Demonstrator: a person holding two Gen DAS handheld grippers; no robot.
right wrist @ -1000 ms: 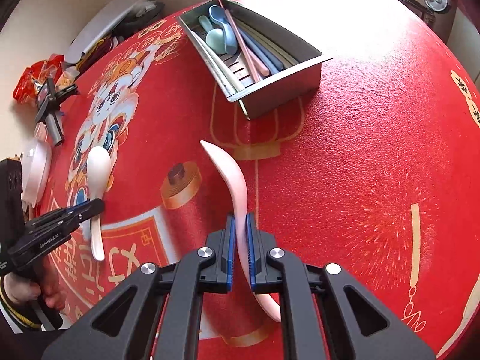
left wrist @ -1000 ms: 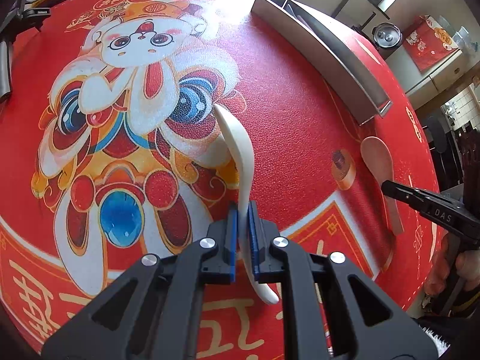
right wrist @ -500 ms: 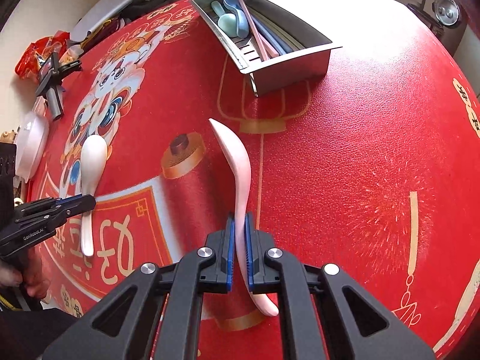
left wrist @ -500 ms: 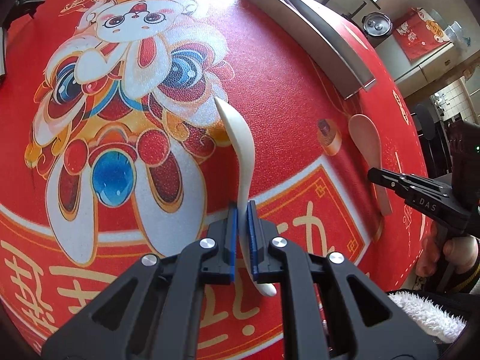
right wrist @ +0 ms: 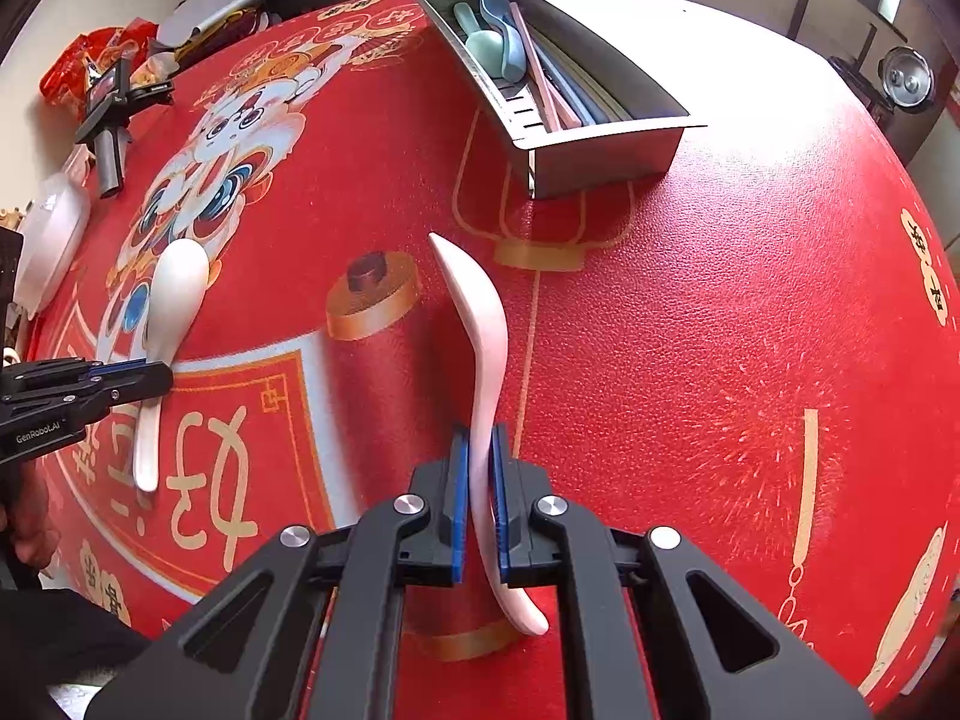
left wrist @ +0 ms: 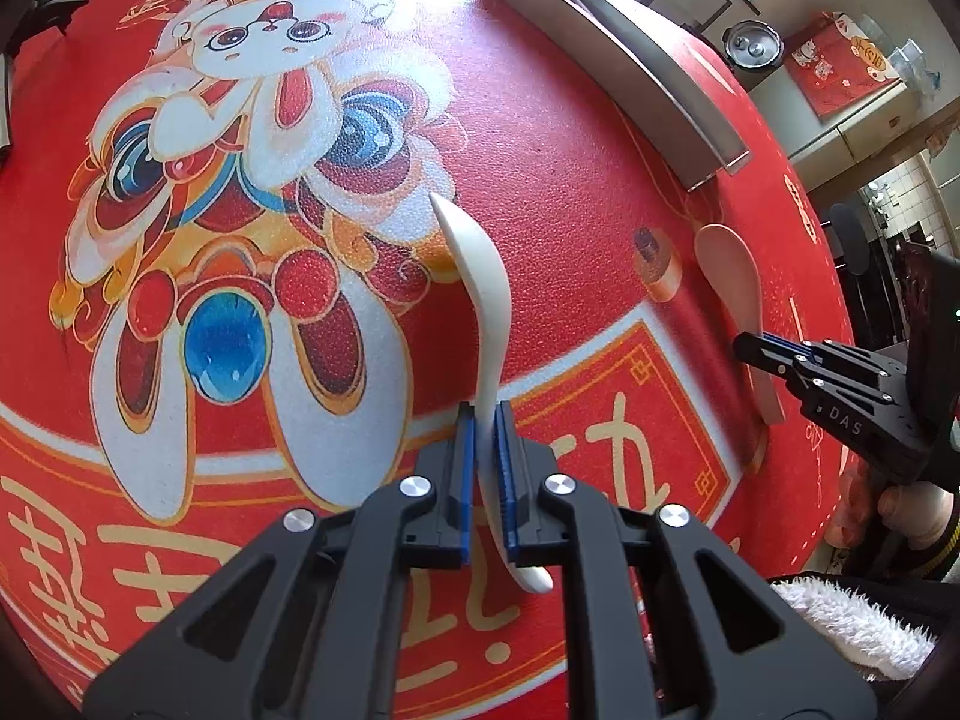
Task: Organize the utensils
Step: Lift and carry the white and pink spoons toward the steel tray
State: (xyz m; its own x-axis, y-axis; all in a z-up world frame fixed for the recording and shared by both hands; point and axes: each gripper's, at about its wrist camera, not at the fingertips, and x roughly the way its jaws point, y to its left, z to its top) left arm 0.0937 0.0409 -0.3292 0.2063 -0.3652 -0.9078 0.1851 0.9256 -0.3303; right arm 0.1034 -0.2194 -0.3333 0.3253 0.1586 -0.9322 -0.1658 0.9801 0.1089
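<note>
1. Plainly, each gripper was clamped on a spoon: the left gripper (left wrist: pixel 485 420) held the white spoon (left wrist: pixel 483 294) by its handle, and the right gripper (right wrist: pixel 479 444) held the pink spoon (right wrist: pixel 480 324) the same way
2. Both spoons ran lengthwise out along the fingers, bowl end ahead and handle tail poking out behind the pads, lifted clear of the red cloth (right wrist: pixel 690 330)
3. The metal tray (right wrist: pixel 606 159), already holding pastel spoons and chopsticks, lay ahead of the right gripper and a little to its right, its long axis running away from it; from the left gripper it lay far off to the upper right, so I judged the right hand the nearer
4. Compared with a second earlier, both grips were unchanged and the hands had barely shifted; in the right view the tray sat slightly farther right, and the pink spoon had rolled a touch
</note>
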